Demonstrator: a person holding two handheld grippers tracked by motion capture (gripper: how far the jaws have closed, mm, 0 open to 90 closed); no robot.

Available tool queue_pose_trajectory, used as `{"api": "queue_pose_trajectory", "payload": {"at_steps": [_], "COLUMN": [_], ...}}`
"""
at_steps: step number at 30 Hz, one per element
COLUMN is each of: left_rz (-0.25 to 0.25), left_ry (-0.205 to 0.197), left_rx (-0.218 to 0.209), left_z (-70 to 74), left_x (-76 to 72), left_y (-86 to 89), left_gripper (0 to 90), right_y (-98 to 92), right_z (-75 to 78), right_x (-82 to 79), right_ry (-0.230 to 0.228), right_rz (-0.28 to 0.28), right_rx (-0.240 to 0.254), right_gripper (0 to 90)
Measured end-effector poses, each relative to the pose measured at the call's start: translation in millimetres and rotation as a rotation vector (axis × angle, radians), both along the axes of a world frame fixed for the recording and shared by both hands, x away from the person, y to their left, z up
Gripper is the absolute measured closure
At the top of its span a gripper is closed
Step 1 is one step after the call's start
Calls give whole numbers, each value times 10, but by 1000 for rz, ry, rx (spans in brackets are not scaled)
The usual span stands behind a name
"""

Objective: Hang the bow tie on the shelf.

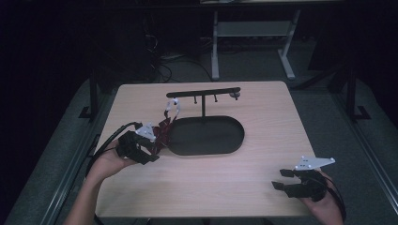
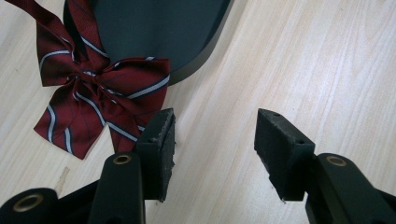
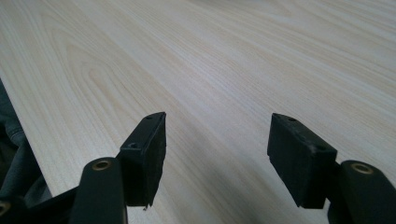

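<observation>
A dark red bow tie [image 2: 93, 88] with pale stripes lies on the wooden table, partly over the left rim of a black oval tray [image 2: 154, 28]. In the high view the bow tie [image 1: 164, 129] has a white strap [image 1: 172, 107] that rises toward the stand's crossbar [image 1: 202, 92]. My left gripper [image 2: 215, 126] is open just short of the tie, with bare wood between its jaws; the tie's lower edge lies by one pad. From above, the left gripper [image 1: 157, 140] sits at the tray's [image 1: 206, 136] left end. My right gripper [image 3: 217, 126] is open over bare wood, near the table's front right corner [image 1: 281, 179].
The black crossbar stands on a thin post rising from the tray's far side, with small hooks under it and a pale knob [image 1: 236, 95] at its right end. Beyond the table, a white desk frame [image 1: 253, 37] stands on the dark floor.
</observation>
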State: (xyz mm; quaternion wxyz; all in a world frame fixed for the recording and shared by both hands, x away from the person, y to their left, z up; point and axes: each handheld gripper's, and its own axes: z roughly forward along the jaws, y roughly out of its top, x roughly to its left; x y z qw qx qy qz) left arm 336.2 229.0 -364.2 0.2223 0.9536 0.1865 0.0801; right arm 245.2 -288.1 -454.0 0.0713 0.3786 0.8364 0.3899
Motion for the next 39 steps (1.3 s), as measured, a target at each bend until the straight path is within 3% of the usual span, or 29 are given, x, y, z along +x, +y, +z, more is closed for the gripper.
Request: {"api": "queue_pose_trajectory", "payload": {"at_steps": [18,39], "left_rz": [14,19], "left_ry": [-15,-34], "left_rx": [-7,-10], "left_z": [-95,-203], "left_x": [-133,-385], "left_y": [68,95], "left_gripper": [438,368], "right_y": [-2,1], "right_z": [-6,-4], "right_x": [7,1], "right_ry": [-9,-1], "right_rz": [3,-4], "right_rx": [0,2], "right_gripper": [367,367]}}
